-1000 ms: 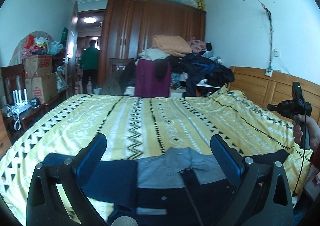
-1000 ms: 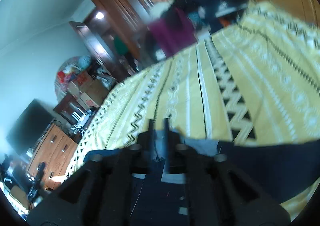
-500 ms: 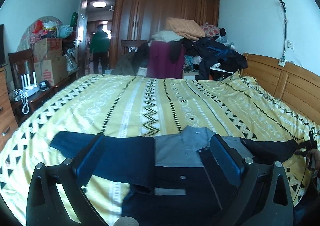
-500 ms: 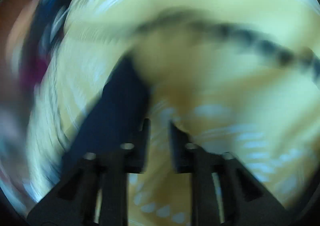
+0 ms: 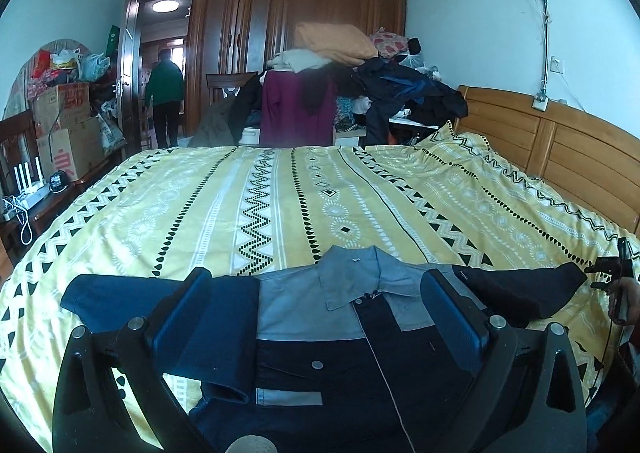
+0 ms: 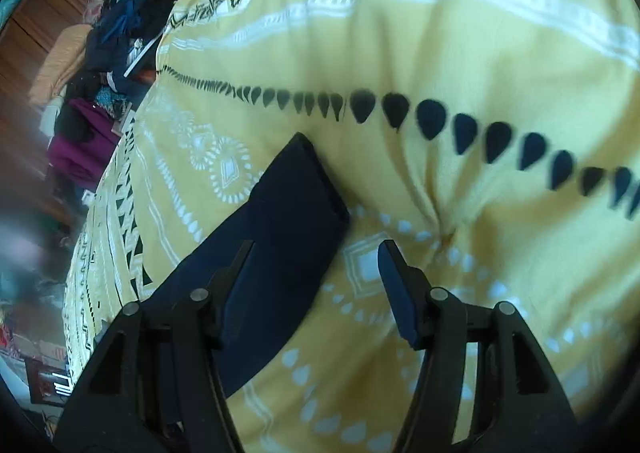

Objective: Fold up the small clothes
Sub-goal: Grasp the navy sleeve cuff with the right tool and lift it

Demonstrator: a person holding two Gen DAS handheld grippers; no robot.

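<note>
Nearest me, my left gripper (image 5: 316,317) hangs wide apart above the chest of the shirt (image 5: 312,317), holding nothing and touching nothing I can confirm. The shirt lies face up and spread flat on the near edge of the yellow bedspread (image 5: 280,197), grey collar away from me, sleeves out to either side. I judge it light, soft and limp: it will sag from any single hold, so cuffs and shoulder seams are the sound places to pinch. My right gripper (image 6: 316,273) is also parted and empty, its left finger over the dark right sleeve (image 6: 288,209) near the cuff, contact not determinable. Further off stand a heaped pile of clothes (image 5: 360,85) and the wardrobe (image 5: 296,33).
</note>
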